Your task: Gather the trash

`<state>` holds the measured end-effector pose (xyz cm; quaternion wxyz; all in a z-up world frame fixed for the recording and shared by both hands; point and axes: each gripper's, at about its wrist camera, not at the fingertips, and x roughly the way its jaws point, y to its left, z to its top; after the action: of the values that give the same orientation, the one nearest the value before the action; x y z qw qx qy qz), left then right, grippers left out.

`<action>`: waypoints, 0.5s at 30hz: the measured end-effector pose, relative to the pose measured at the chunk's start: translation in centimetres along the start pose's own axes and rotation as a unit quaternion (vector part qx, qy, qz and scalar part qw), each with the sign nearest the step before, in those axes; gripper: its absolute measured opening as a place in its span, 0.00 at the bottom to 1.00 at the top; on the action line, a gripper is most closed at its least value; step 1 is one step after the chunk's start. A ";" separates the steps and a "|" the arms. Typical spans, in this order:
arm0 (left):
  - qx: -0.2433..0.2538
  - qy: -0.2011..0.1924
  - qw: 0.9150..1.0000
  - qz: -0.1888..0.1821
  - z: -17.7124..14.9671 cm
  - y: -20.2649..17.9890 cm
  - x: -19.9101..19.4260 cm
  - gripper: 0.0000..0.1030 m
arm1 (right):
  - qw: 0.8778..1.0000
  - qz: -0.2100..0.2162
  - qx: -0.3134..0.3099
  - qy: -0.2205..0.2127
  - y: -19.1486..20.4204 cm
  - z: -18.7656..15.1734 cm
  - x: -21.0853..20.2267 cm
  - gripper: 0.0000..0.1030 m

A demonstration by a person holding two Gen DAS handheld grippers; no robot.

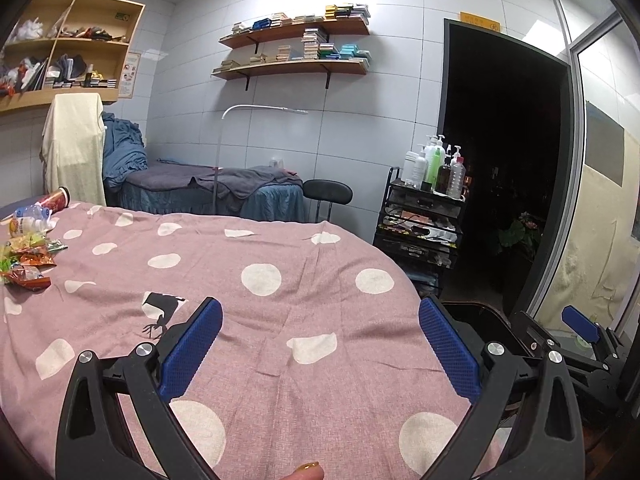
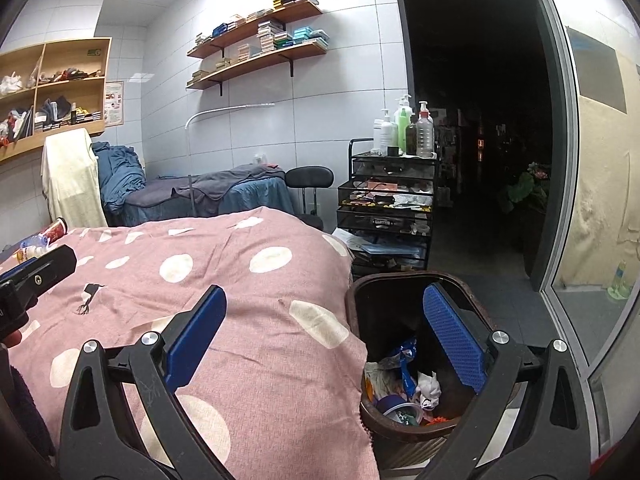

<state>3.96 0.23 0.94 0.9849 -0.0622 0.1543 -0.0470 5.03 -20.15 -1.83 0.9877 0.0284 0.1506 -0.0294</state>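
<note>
- Hovering over the pink dotted bedspread (image 1: 280, 320), the left gripper (image 1: 320, 352) has its blue fingers spread wide, with nothing between them.
- Seen from the left wrist, the trash (image 1: 28, 248) lies at nine o'clock on the bedspread: crumpled wrappers, a plastic bottle (image 1: 30, 216) and a red cup (image 1: 58, 199) lying on its side.
- Part of the right gripper (image 1: 580, 326) shows at four o'clock.
- Seen from the right wrist, the right gripper (image 2: 325, 344) is also wide and holds nothing, straddling the bed's edge and the dark bin (image 2: 400, 280).
- The bin stands just beside the bed at five o'clock, holding crumpled paper and wrappers (image 2: 404, 384).
- The cup and bottle sit far off at nine o'clock.
</note>
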 end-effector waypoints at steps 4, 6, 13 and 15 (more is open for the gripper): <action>-0.001 -0.001 1.000 0.002 0.0 0.0 0.0 0.95 | 1.000 0.001 0.000 0.000 -0.1 0.0 0.0 0.95; -0.001 -0.001 1.000 0.002 0.0 0.0 0.0 0.95 | 1.000 0.001 0.001 0.001 -0.1 0.0 -0.1 0.95; 0.001 -0.001 1.000 0.003 -0.1 0.0 0.0 0.95 | 1.000 -0.001 0.004 0.000 -0.6 0.1 0.0 0.95; 0.001 -0.001 1.000 0.002 -0.1 0.0 -0.1 0.95 | 1.000 -0.001 0.005 0.000 -0.6 0.1 0.1 0.95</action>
<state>3.85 0.22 0.86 0.9853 -0.0611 0.1532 -0.0452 5.06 -20.76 -1.79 0.9875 0.0332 0.1507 -0.0313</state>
